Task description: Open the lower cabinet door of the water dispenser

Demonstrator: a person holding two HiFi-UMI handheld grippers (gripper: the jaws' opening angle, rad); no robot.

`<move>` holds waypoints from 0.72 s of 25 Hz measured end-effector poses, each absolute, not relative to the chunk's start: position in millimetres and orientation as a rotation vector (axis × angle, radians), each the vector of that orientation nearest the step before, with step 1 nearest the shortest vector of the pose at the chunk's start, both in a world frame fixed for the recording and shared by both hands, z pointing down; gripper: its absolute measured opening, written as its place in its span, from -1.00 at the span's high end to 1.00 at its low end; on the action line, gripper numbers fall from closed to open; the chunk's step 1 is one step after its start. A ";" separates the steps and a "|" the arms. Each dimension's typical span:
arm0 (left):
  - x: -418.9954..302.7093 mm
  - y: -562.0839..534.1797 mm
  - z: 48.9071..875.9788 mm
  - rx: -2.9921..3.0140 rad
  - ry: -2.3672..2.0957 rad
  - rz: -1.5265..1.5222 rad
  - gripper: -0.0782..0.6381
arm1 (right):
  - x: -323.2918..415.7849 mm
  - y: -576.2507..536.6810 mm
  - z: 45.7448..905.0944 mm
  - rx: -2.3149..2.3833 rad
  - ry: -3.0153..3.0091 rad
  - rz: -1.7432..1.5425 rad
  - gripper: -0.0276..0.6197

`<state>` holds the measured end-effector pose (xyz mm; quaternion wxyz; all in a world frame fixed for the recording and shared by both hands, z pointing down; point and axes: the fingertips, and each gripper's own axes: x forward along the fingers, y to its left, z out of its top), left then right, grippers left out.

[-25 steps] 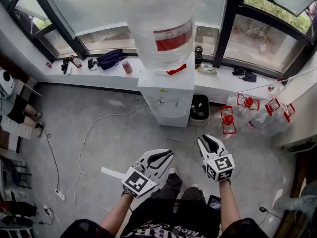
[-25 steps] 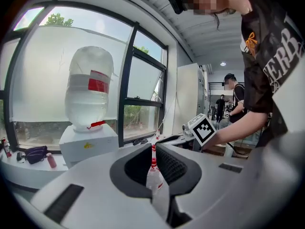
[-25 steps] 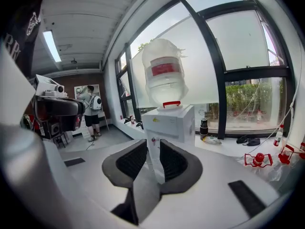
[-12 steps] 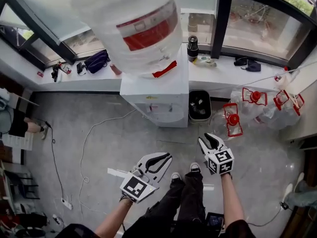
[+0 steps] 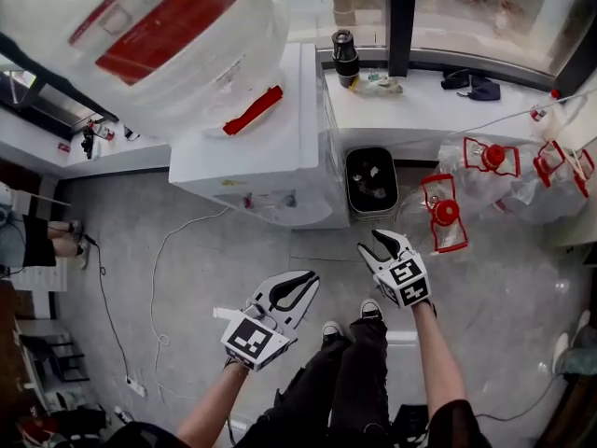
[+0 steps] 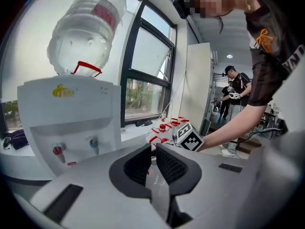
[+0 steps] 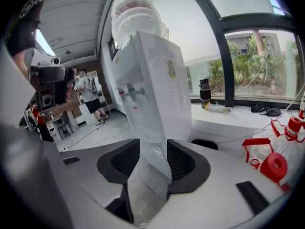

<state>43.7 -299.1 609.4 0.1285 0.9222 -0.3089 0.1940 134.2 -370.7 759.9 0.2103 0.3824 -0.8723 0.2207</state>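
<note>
The white water dispenser [image 5: 270,157] stands ahead with a big clear bottle [image 5: 140,45] on top. Its taps show in the left gripper view on the front of the dispenser [image 6: 66,113]. The lower cabinet door is hidden under the top in the head view and behind the gripper bodies in both gripper views. My left gripper [image 5: 300,280] hovers short of the dispenser's front, jaws nearly together with nothing between them. My right gripper [image 5: 386,241] is held near the dispenser's right front corner [image 7: 152,104]. Its jaws are opening and hold nothing.
A black bin [image 5: 371,180] sits right of the dispenser. Several empty bottles with red caps [image 5: 466,180] lie further right. A thermos [image 5: 345,56] stands on the windowsill. A white cable [image 5: 163,269] runs over the floor at the left. People stand in the background [image 6: 233,99].
The view has sunk and come closer, so the dispenser looms larger. Both grippers have come nearer to the dispenser's front. The right jaws have spread apart.
</note>
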 end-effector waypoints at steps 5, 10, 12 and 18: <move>47.5 -326.6 669.0 2.660 -0.953 0.615 0.70 | 129.4 -395.7 823.7 1.002 -2.459 0.581 0.28; 45.6 -341.8 727.6 2.669 -0.941 0.677 0.70 | 113.2 -417.0 883.5 0.930 -2.493 0.555 0.21; 43.5 -346.1 748.9 2.673 -0.937 0.694 0.70 | 104.7 -427.6 906.2 0.909 -2.501 0.529 0.17; 38.8 -353.1 785.0 2.669 -0.940 0.668 0.70 | 83.5 -461.5 956.6 0.886 -2.516 0.528 0.15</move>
